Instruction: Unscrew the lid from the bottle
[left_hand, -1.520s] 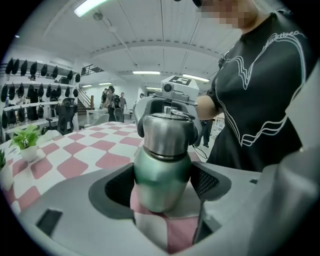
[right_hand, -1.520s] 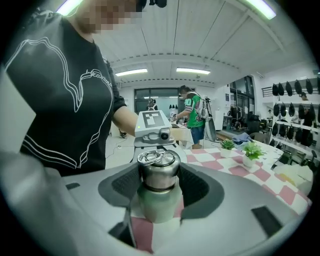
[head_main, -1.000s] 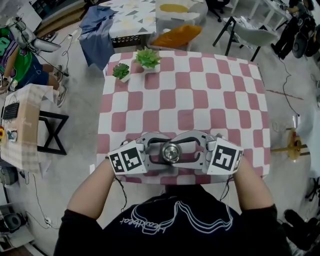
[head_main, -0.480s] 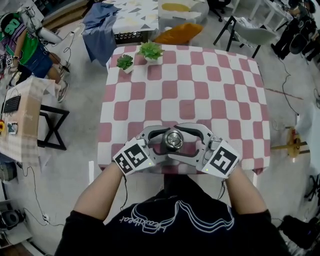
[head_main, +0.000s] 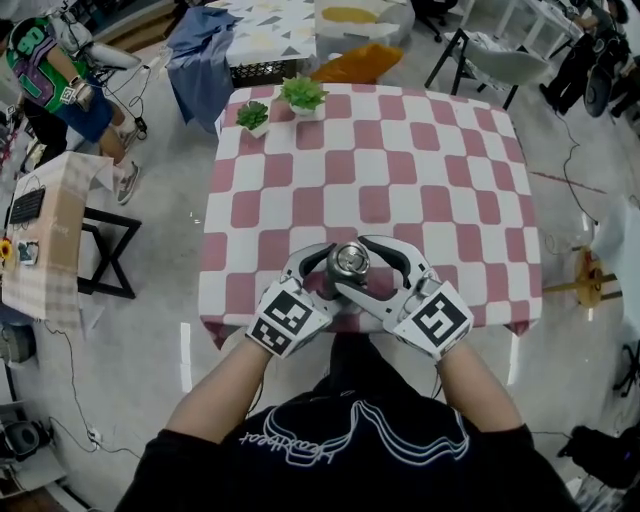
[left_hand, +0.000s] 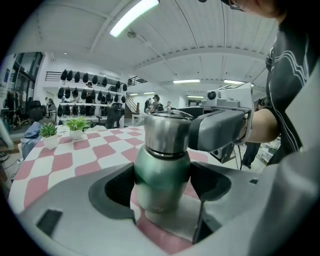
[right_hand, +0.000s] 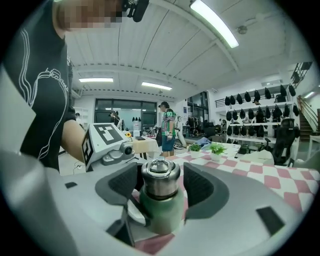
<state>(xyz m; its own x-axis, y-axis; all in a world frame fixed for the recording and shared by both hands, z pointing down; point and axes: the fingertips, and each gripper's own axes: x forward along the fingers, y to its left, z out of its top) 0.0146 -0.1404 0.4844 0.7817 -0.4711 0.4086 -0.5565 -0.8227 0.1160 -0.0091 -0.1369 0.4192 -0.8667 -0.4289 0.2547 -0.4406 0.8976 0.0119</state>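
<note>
At the near table edge, close under the chest: holding the bottle upright on the table with the left gripper, both pads clenched on the green body. Ringing the steel lid with the right gripper but not biting yet. Have just been closing its jaws, with the lid between them and a sliver of gap on one side, so counted as released. Against the head view a second back: swung the left marker cube and the right marker cube from flat and side by side to angled toward each other, wrists rolled round the bottle. Kept the bottle at about the same near-edge spot (allowing for camera drift). Reads as a reset between twists, not a finish. Found the lid seated on the neck with no lifted seam; cannot tell how far loosened. Needs next, at a guess, a firm clamp on the lid, then a counter-turn against the left hold. Risks slipping on smooth steel if twisted before the clamp. Farther out, only pink-and-white checks, then at the far left corner a smaller potted plant and a larger potted plant, well apart from the work. Beyond the table, off left, a bystander in a green top (not involved).
</note>
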